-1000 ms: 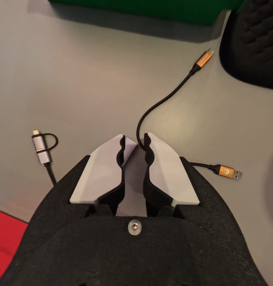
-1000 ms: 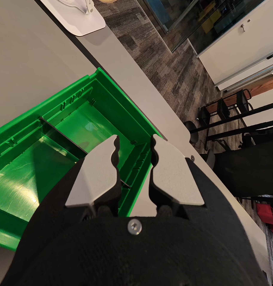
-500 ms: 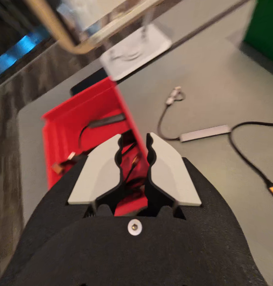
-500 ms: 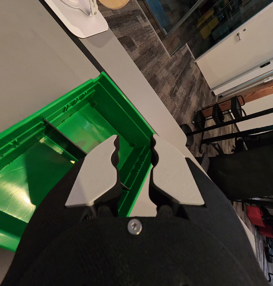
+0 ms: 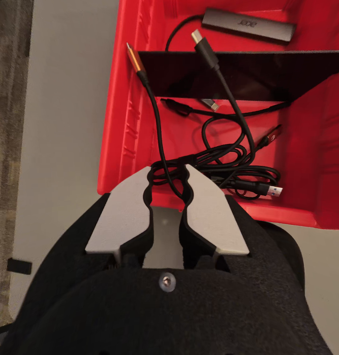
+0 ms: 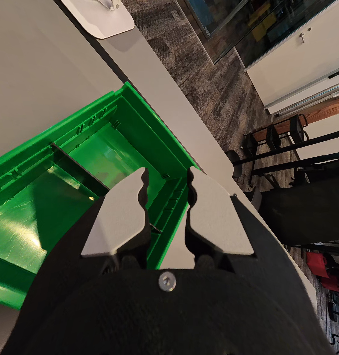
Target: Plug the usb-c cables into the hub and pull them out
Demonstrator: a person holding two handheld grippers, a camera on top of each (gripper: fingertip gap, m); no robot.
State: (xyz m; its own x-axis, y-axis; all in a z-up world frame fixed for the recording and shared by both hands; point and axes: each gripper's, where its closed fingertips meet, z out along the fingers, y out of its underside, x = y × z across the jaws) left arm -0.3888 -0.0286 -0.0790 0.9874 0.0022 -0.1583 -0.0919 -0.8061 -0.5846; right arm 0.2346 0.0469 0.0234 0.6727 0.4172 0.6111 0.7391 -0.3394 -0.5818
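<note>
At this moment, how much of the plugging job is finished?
Nothing looks plugged in yet. The grey hub lies in the red bin's far compartment; loose black cables fill the near one. The left hand-held gripper is open over those cables, holding nothing. The right hand-held gripper is open above an empty green bin. Grasping, plugging and pulling remain.

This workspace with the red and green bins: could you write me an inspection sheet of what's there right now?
Surface: pale grey table, bare beside the bins.
Job's things: grey hub in the red bin, in the compartment beyond the black divider.
Clutter: green bin, nothing seen in its visible part; white base plate at the table edge.
Grippers: left gripper open over the red bin; right gripper open over the green bin.
Cables: tangled black cables, orange-tipped plug, black USB-C plug.
Surroundings: carpeted floor, white cabinet.
</note>
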